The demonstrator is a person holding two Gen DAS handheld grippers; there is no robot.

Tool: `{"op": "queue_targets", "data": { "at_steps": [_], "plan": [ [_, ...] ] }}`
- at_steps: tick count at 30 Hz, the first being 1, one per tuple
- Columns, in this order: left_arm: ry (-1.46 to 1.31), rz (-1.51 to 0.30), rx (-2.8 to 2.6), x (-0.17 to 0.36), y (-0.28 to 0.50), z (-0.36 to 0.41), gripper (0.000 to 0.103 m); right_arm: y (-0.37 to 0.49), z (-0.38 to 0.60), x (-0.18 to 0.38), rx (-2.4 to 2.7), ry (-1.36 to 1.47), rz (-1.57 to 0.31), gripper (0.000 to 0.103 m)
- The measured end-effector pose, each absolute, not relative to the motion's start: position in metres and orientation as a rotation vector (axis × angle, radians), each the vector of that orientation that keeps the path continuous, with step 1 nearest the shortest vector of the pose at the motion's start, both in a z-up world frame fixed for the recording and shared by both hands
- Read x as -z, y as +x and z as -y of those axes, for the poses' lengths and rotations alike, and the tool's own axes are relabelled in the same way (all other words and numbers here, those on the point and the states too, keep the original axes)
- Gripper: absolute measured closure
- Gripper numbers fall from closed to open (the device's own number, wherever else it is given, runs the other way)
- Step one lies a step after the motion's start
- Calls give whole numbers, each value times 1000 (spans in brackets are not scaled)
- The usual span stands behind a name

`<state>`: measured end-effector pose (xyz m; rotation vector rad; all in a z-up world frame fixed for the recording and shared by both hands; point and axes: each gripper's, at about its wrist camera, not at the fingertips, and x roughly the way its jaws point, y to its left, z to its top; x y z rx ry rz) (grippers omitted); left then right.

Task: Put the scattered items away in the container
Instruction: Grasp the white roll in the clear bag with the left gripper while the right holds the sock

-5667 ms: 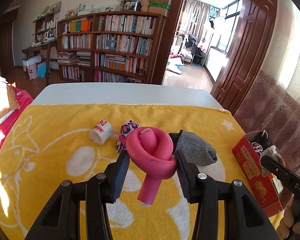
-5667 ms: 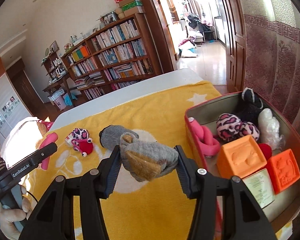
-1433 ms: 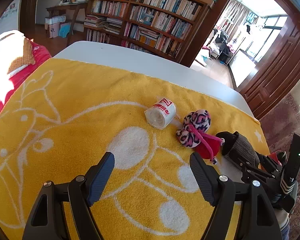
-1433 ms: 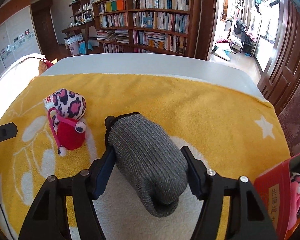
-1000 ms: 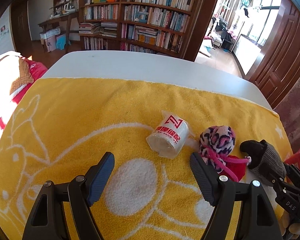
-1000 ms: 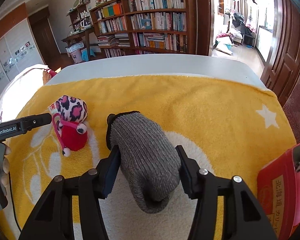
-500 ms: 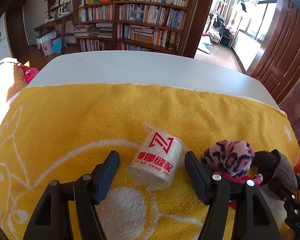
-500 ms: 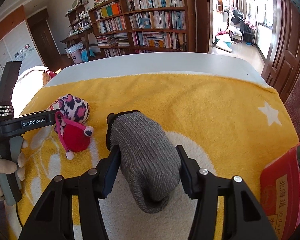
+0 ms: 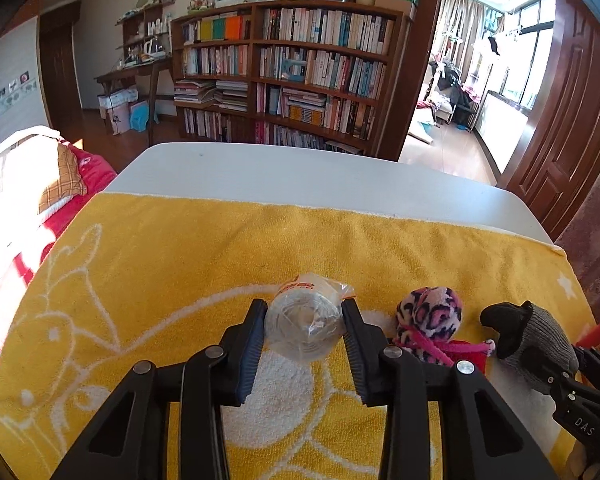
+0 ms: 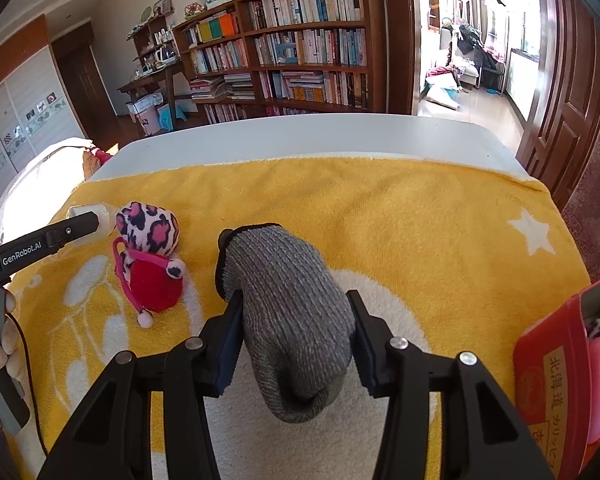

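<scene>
Snugly, the left tool (image 9: 303,330) pinches a plastic-wrapped roll (image 9: 304,330), while the right tool (image 10: 296,332) is closing on a ribbed grey sock (image 10: 290,320).

A tall wooden bookcase (image 9: 292,76) packed with books stands at twelve o'clock; at two o'clock an open dark-wood door (image 9: 560,120) shows a sunlit room, and a desk (image 9: 128,76) sits at ten

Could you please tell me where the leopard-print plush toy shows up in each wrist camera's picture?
Left wrist: the leopard-print plush toy lies right of centre, just right of the left gripper.
Right wrist: it lies at left, beyond the gripper.
Shared landmark: the grey glove to the toy's right.
</scene>
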<state>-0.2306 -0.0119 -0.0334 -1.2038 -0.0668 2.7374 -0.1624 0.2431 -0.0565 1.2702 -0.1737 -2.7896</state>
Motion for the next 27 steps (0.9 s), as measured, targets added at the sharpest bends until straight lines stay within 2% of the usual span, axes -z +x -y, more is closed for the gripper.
{"op": "queue_targets", "data": {
  "at_steps": [17,27],
  "plan": [
    [-1003,14,-2710,-18,-157,-18,63,-135,-241,-10,2878,1065,240,52],
    [-1228,189,-2666,20,-179,25,61,-103,-255,-19,2857,1054,343,52]
  ]
}}
